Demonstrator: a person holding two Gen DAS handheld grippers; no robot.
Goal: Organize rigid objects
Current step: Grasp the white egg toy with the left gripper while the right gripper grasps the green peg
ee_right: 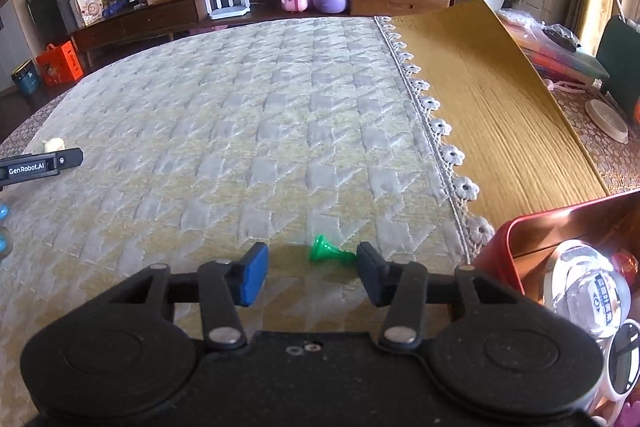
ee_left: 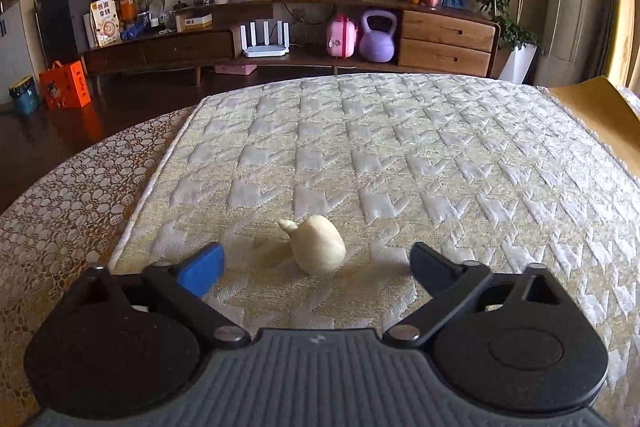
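I am holding the left gripper (ee_left: 316, 265) low over the quilted mat (ee_left: 400, 155) with its 2 fingers spread wide, grasping nothing, so that the cream figurine (ee_left: 316, 245) sits in the gap between them, a little nearer the far tips than the palm. I judge that spread is there to let me slide forward around it before squeezing. The figurine is lying on the mat with its rounded body toward me and its narrow knob pointing far-left, so its long axis runs diagonally from near-right to far-left, not square to the fingers. I am keeping the right gripper (ee_right: 312, 269) just as low and released, fingers apart and empty, framing the small green piece (ee_right: 330, 250), which is tipped on its side near the mat's lace edge (ee_right: 440, 131); its flared end points far-left and its slim stem points right, almost touching the right finger, so its long axis lies roughly across the gap. The red tin (ee_right: 504, 243), already holding a clear globe-like item and other bits, is sitting just right of this gripper, which I take as the drop-off, so I am staging both grabs close to it.
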